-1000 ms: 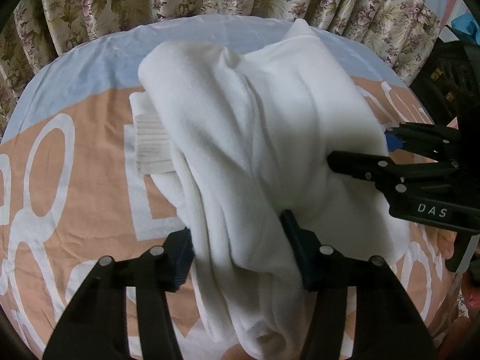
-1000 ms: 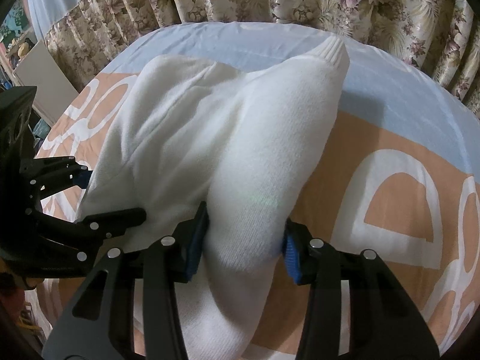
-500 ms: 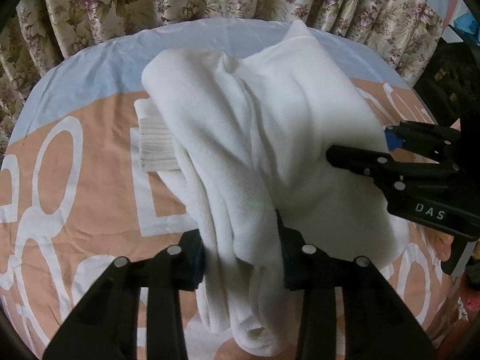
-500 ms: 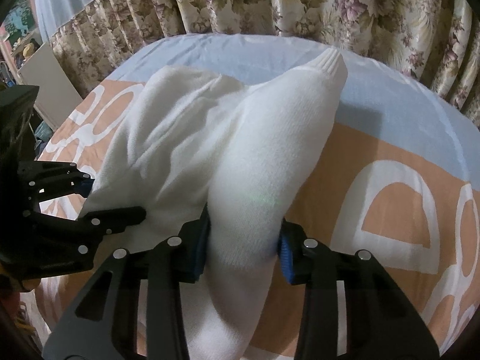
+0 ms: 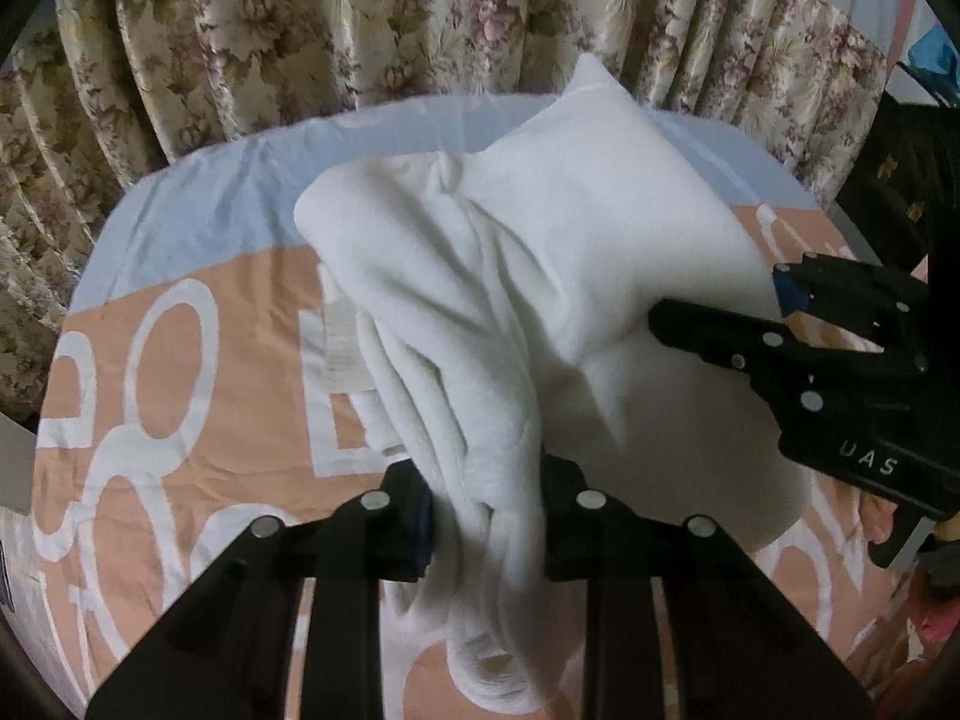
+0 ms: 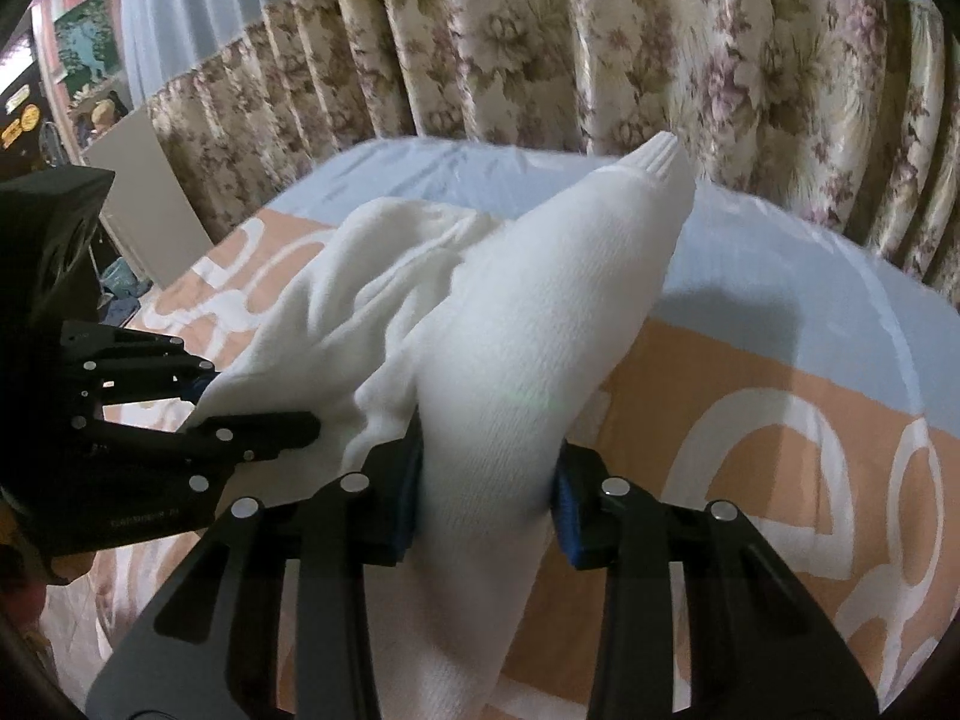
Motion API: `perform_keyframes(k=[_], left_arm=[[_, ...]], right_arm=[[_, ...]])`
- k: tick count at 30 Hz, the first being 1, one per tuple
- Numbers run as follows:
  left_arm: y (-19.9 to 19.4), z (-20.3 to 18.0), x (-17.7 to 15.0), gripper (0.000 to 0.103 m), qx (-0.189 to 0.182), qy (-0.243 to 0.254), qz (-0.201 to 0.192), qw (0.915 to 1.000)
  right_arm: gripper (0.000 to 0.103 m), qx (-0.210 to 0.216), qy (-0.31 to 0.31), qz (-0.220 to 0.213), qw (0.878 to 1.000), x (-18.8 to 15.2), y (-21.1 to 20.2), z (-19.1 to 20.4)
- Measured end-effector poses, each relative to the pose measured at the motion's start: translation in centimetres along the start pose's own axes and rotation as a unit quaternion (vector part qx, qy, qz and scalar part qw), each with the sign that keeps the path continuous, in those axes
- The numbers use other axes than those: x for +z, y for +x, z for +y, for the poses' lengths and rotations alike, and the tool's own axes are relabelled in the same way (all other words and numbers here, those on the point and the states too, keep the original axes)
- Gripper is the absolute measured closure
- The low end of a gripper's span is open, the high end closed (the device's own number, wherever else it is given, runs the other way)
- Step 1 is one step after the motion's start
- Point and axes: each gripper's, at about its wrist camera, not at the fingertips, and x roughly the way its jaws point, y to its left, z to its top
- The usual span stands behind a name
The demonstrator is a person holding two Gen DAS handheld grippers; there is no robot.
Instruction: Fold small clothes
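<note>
A white knit garment point(image 5: 540, 276) is half lifted off the bed, its ribbed cuff point(image 6: 660, 162) pointing at the curtain. My left gripper point(image 5: 487, 510) has a bunched fold of it between its pads, and its jaws are closing on that fold. My right gripper point(image 6: 487, 498) is shut on a thick sleeve-like roll of the same garment point(image 6: 528, 348). In the left wrist view the right gripper point(image 5: 720, 306) grips the cloth's right side. In the right wrist view the left gripper point(image 6: 252, 399) holds the left side. A ribbed hem point(image 5: 342, 348) lies on the sheet.
The bed sheet point(image 5: 180, 420) is peach with white shapes and a pale blue band point(image 6: 780, 258) at the far side. Floral curtains point(image 5: 360, 30) hang close behind. A white board point(image 6: 138, 198) leans at the left, and dark clutter point(image 5: 900, 168) stands at the right.
Both grippers have risen and drawn the garment up off the sheet. The left jaws have narrowed markedly around the bunched cloth. The right jaws have tightened a little on the roll.
</note>
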Motion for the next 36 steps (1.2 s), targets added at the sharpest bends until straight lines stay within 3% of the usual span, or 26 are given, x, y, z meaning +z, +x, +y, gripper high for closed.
perform_keyframes(k=[7, 13, 18, 23, 29, 32, 34, 36], left_arm=[[-2.9, -3.3, -0.9, 0.078, -0.005, 0.003, -0.011, 0.9999], [-3.0, -8.4, -2.8, 0.077, -0.025, 0.018, 0.005, 0.9995], [-0.5, -12.0, -4.7, 0.077, -0.052, 0.012, 0.029, 0.9981], [3.1, -12.7, -5.5, 0.074, -0.038, 0.007, 0.043, 0.9983], [3.3, -12.4, -5.6, 0.067, -0.041, 0.006, 0.041, 0.9983], [3.2, -12.1, -5.8, 0.056, -0.029, 0.008, 0.038, 0.9988], [2.8, -12.0, -5.9, 0.041, -0.015, 0.008, 0.033, 0.9993], [2.3, -12.0, -6.0, 0.04, -0.015, 0.009, 0.03, 0.9994]], right_arm=[[0.067, 0.009, -0.012, -0.025, 1.0, -1.1, -4.9, -0.2], [0.067, 0.013, 0.011, 0.01, 1.0, -4.9, -7.7, -2.8], [0.067, -0.013, 0.024, 0.058, 0.998, -8.6, -6.9, -5.6], [0.066, -0.018, 0.043, 0.067, 0.997, -11.0, -4.8, -7.0], [0.063, -0.006, 0.061, 0.058, 0.996, -11.5, -4.6, -8.0], [0.06, -0.011, 0.062, 0.062, 0.996, -11.5, -4.7, -8.0], [0.055, -0.014, 0.062, 0.058, 0.996, -11.4, -5.2, -7.8], [0.05, -0.018, 0.067, 0.053, 0.996, -11.4, -6.0, -7.8]])
